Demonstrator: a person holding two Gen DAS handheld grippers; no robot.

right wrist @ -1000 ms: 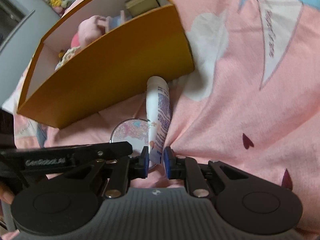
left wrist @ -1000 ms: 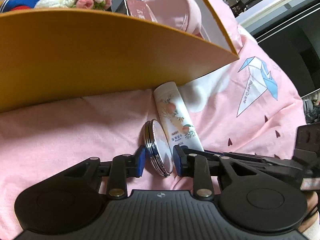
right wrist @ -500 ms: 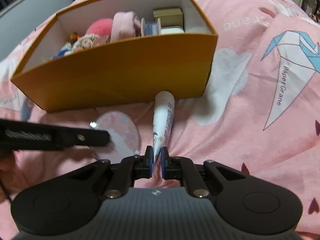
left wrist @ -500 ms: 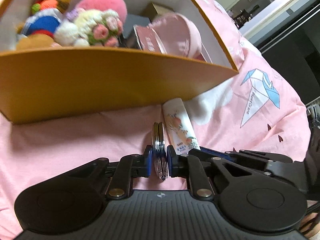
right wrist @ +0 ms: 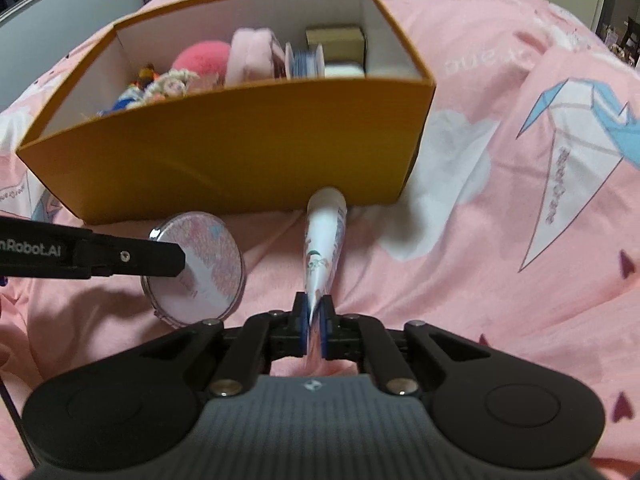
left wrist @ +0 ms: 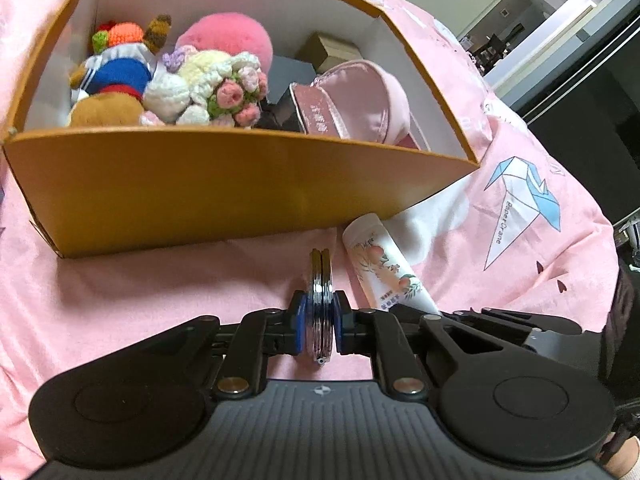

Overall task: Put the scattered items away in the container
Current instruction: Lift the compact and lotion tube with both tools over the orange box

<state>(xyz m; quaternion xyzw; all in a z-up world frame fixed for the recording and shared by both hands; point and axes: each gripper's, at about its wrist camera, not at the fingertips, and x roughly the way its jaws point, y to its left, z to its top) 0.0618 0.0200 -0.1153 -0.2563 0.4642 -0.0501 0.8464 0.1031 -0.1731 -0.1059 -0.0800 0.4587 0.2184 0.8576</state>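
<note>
An orange cardboard box (left wrist: 224, 184) with a white inside stands on the pink bedspread; it also shows in the right wrist view (right wrist: 240, 148). My left gripper (left wrist: 320, 322) is shut on a round silver compact mirror (left wrist: 320, 280), held on edge just above the bedding in front of the box; its pink face shows in the right wrist view (right wrist: 200, 264). My right gripper (right wrist: 316, 330) is shut on the flat tail of a white cream tube (right wrist: 322, 248), whose cap points at the box wall. The tube lies right of the mirror (left wrist: 380, 264).
The box holds crochet toys (left wrist: 160, 76), a pink plush ball (left wrist: 228, 40), a pink pouch (left wrist: 352, 100) and small boxes (right wrist: 336, 38). The pink bedspread (right wrist: 520, 200) with paper-crane prints rises in folds around the box. Dark furniture (left wrist: 580, 120) stands beyond the bed on the right.
My left gripper closed on the mirror and turned it on edge. My right gripper closed on the tube's tail. Both rose, so the box's inside now shows.
</note>
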